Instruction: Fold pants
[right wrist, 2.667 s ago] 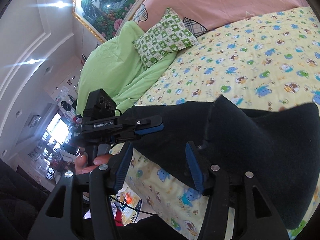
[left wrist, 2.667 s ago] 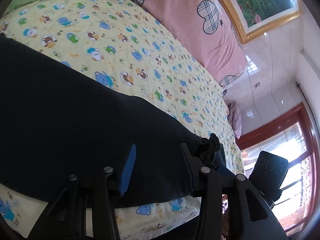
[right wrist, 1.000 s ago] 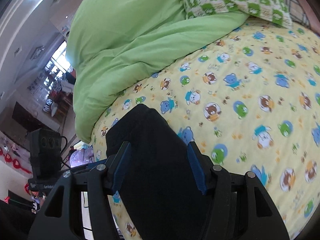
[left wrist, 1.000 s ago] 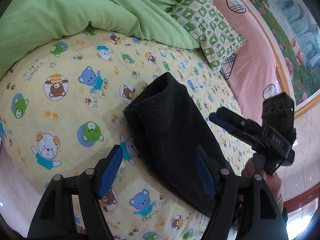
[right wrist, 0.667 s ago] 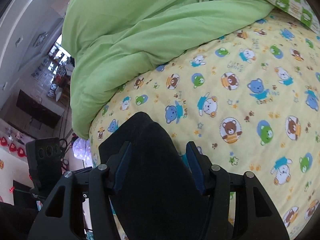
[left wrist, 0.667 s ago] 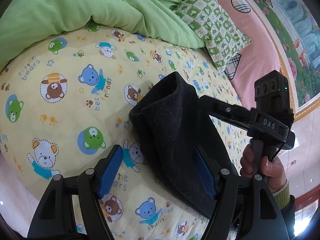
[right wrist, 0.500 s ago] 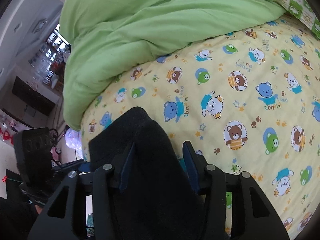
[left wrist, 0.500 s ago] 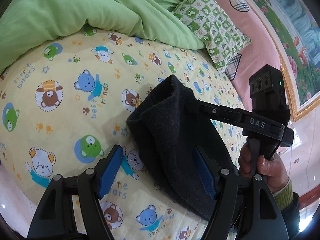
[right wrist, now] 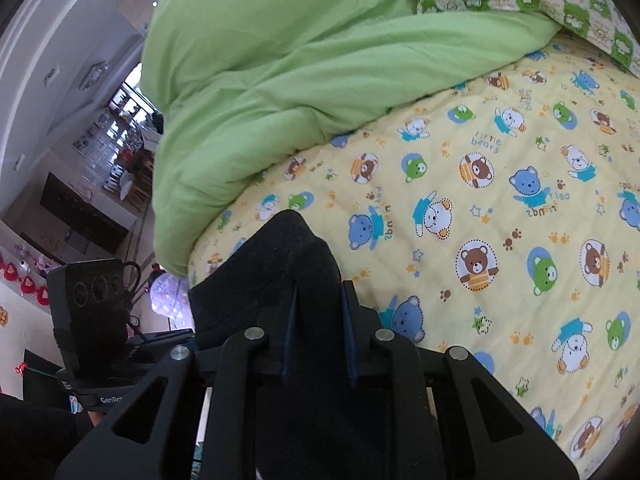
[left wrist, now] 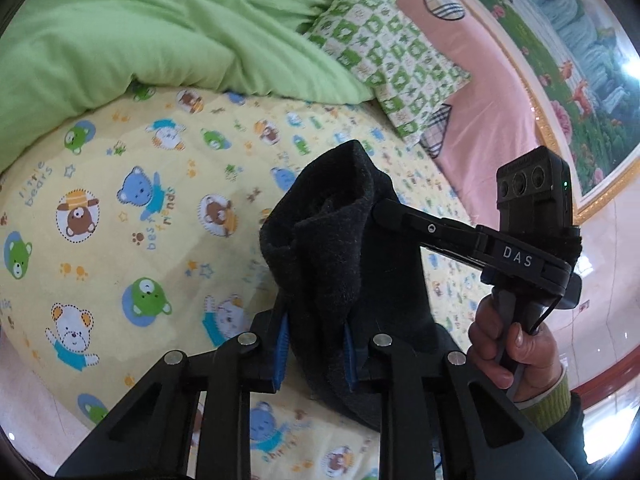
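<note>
Spreading under everything, the bear-print bed sheet (left wrist: 120, 216) gives a flat folding surface, with the dark pants (left wrist: 340, 248) bunched on it near its front edge. Left gripper (left wrist: 314, 350) and right gripper (right wrist: 316, 332) are each clamped on an end corner, apparently to carry that end over for a fold.

In the left wrist view, bare bear-print sheet (left wrist: 120, 240) filled the left and centre of the frame, open to a gripper. The green duvet (left wrist: 160, 20) walled off the top, the checked pillow (left wrist: 392, 68) the upper right. The bunched black pants (left wrist: 340, 248) and the right gripper (left wrist: 378, 210) blocked centre right.
</note>
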The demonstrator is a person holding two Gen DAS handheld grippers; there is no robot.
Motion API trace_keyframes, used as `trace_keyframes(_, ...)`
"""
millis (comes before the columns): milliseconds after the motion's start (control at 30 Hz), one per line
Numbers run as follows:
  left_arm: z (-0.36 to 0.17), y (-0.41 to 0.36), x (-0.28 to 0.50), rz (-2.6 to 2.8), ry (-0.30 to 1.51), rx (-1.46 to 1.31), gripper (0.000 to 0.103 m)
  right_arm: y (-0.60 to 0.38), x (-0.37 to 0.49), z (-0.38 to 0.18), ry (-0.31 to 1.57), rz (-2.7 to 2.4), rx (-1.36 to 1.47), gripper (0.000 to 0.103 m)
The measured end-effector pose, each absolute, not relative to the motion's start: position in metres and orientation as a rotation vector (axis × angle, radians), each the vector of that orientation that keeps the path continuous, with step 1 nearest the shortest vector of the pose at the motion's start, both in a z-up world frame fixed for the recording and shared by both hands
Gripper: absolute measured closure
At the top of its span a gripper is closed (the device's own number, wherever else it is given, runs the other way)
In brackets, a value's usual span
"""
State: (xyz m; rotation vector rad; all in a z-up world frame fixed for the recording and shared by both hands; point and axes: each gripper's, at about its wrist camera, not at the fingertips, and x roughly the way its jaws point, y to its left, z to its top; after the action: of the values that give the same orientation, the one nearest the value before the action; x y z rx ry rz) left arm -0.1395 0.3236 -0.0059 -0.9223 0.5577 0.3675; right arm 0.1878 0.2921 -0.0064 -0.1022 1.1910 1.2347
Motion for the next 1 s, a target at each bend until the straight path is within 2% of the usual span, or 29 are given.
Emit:
trace_keyframes(500, 0.092, 0.224, -0.104, 0.113, 0.491, -0.757, 0.082, 0.152, 0.156, 0.083, 0.956, 1.188, 0.133, 0.083)
trace_keyframes(1000, 0.115, 0.118, -0.053, -0.087, 0.572, -0.625, 0.081, 0.013, 0.138, 0.08, 0.852, 1.061, 0.329, 0.083)
